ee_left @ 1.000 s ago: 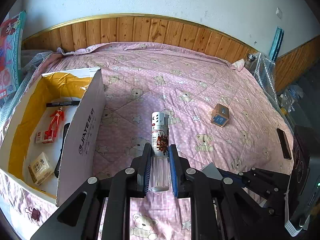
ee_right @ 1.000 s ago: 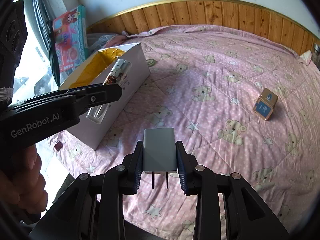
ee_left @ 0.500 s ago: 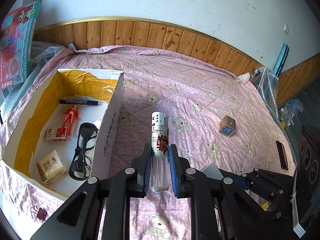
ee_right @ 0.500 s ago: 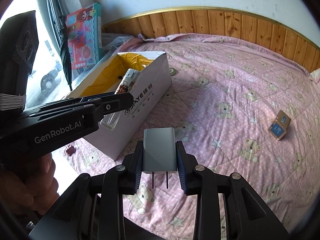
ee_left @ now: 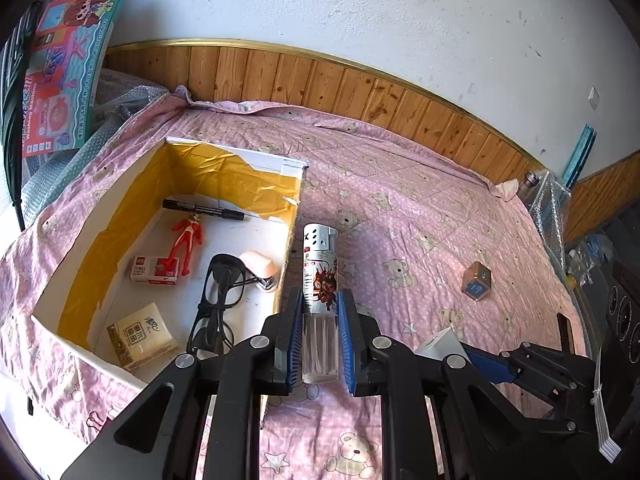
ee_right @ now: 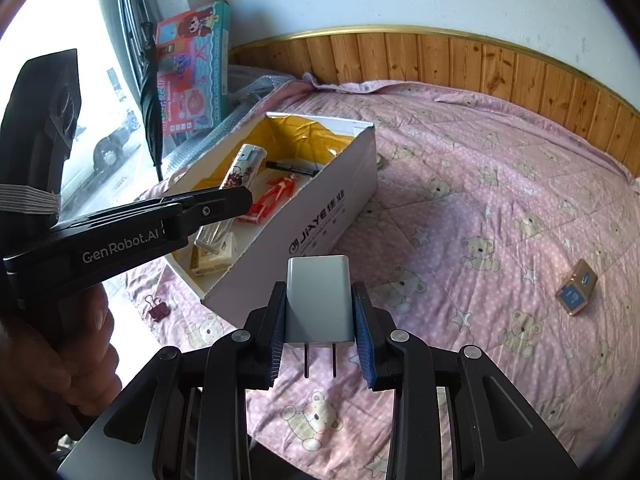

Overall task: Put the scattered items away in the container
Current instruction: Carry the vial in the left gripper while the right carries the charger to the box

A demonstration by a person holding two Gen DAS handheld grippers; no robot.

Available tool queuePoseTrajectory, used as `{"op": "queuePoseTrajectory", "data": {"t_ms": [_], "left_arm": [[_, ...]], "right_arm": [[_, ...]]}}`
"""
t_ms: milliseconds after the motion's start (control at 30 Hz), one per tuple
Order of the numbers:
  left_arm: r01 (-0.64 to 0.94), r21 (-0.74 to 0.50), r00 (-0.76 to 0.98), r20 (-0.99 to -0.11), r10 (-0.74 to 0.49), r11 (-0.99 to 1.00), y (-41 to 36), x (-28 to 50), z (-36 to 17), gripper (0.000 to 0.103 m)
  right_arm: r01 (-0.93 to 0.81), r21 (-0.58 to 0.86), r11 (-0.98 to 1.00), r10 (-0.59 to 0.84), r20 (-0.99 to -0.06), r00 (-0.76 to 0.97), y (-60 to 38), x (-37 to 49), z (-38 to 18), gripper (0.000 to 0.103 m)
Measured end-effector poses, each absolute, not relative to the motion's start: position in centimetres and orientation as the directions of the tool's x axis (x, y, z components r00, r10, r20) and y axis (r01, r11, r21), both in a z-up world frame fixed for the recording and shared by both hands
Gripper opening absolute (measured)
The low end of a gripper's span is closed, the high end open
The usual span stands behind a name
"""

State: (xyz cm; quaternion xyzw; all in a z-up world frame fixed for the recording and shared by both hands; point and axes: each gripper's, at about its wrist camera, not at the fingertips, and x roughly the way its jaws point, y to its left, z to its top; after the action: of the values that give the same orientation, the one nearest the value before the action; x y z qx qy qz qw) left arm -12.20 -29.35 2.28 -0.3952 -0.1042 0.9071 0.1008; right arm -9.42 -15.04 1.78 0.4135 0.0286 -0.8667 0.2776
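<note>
Bed (ee_left: 420,208): one small cube (ee_left: 476,282) left out, at 3 o'clock from my left tongs.
Box (ee_left: 294,240): a second ago at 9 o'clock; now I look down into it, so the drop is close.
Left tongs (ee_left: 320,336): clenched on lighter (ee_left: 320,276), above the box's right wall.
Right tongs (ee_right: 319,330): clenched on charger (ee_right: 318,298), box at 11 o'clock; it goes second, I reckon.

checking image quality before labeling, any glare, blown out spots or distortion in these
Left wrist view: strong fisheye bend in the wood panelling, sunlit box interior, sharp. Right wrist view: window at left blown out white; charger in the right gripper crisp.
</note>
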Motion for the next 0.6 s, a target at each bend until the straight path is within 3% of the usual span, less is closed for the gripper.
{"op": "queuePoseTrajectory", "data": {"t_ms": [600], "left_arm": [[0.059, -0.31, -0.701, -0.69, 0.182, -0.949, -37.6, -13.7, 2.6, 0.018]], "right_arm": [[0.607, 0.139, -0.783, -0.511, -0.701, -0.499, -20.8, -13.1, 4.4, 0.032]]}}
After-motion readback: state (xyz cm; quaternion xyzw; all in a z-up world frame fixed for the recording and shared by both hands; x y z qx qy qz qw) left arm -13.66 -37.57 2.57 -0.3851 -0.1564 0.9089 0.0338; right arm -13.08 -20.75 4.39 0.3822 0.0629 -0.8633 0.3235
